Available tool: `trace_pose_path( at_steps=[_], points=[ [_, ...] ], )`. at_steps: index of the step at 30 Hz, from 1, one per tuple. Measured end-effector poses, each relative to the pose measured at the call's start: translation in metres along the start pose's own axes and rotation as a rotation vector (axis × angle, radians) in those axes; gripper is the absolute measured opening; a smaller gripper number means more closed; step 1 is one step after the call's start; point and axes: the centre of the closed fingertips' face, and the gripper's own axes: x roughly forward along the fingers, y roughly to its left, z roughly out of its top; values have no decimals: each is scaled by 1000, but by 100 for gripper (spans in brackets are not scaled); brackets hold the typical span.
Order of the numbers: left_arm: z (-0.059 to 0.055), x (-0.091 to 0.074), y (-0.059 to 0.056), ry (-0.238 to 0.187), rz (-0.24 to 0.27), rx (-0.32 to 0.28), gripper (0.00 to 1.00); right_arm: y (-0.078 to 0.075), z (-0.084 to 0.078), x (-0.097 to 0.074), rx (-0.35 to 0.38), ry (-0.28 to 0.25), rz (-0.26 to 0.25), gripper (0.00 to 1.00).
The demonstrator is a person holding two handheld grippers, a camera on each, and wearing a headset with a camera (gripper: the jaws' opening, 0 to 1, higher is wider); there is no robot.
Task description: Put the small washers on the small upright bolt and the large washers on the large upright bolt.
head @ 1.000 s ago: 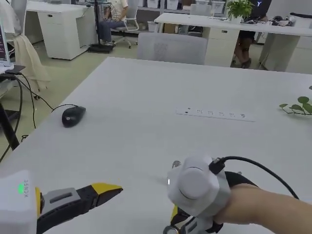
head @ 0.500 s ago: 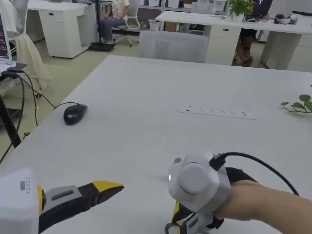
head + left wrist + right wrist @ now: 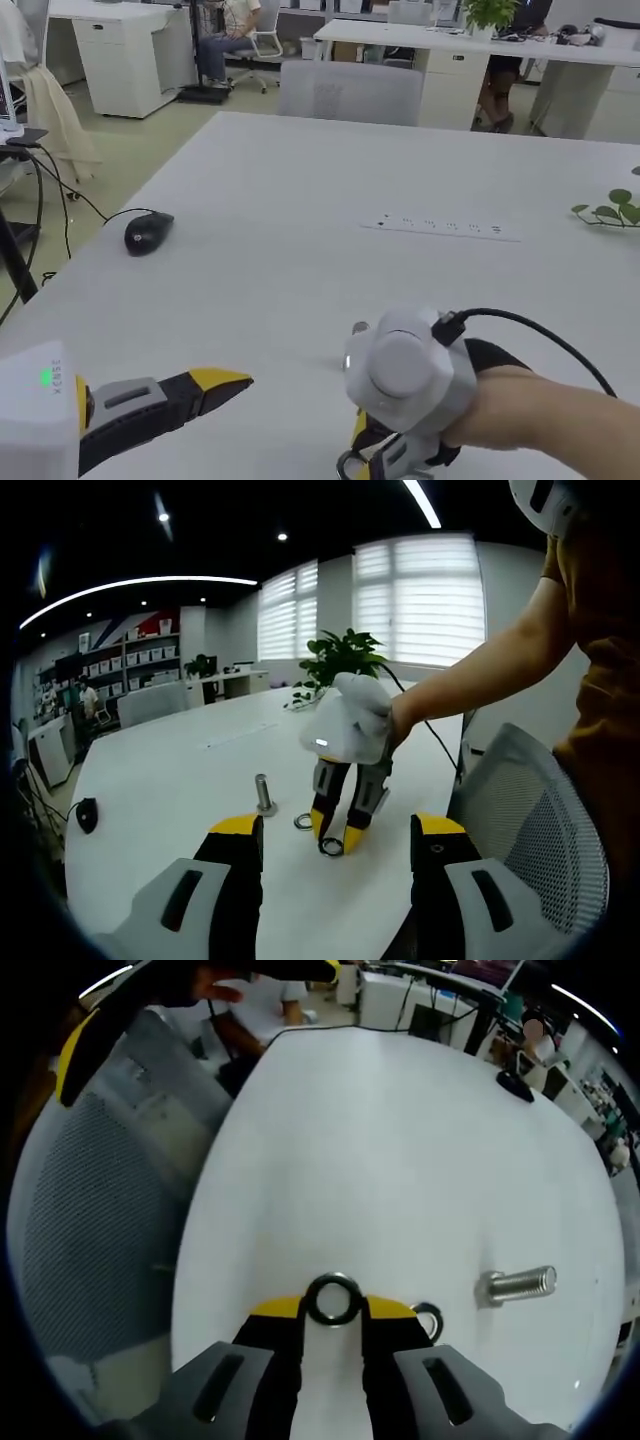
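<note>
Metal washer point(image 3: 334, 1278) in right gripper point(image 3: 333, 1310); bolt point(image 3: 517, 1284) near.

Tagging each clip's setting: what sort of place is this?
Most likely an open-plan office: a white table with a mouse and power strip, an office chair, and more desks behind.

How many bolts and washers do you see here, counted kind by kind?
Upright bolt: 1
Washers: 2, the held washer in the jaws of the right gripper and the loose washer on the table
Total: 3
</note>
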Motion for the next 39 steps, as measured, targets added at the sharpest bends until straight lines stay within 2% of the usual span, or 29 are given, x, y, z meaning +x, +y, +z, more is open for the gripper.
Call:
trace_pose_path(
  at_steps=[6, 12, 20, 29, 39],
  points=[
    [0, 1, 1, 2, -1, 0, 59, -2, 1, -12, -4, -8, -13, 21],
    [0, 4, 0, 5, -9, 3, 59, -14, 1, -30, -5, -20, -51, 21],
    [1, 8, -1, 4, -19, 4, 59, -39, -2, -54, 20, -38, -105, 21],
    [1, 8, 1, 7, -20, 4, 58, -60, -12, -66, 35, -21, -137, 21],
    [2, 12, 0, 11, -30, 2, 58, -82, -7, -76, 30, -26, -165, 21]
  ],
)
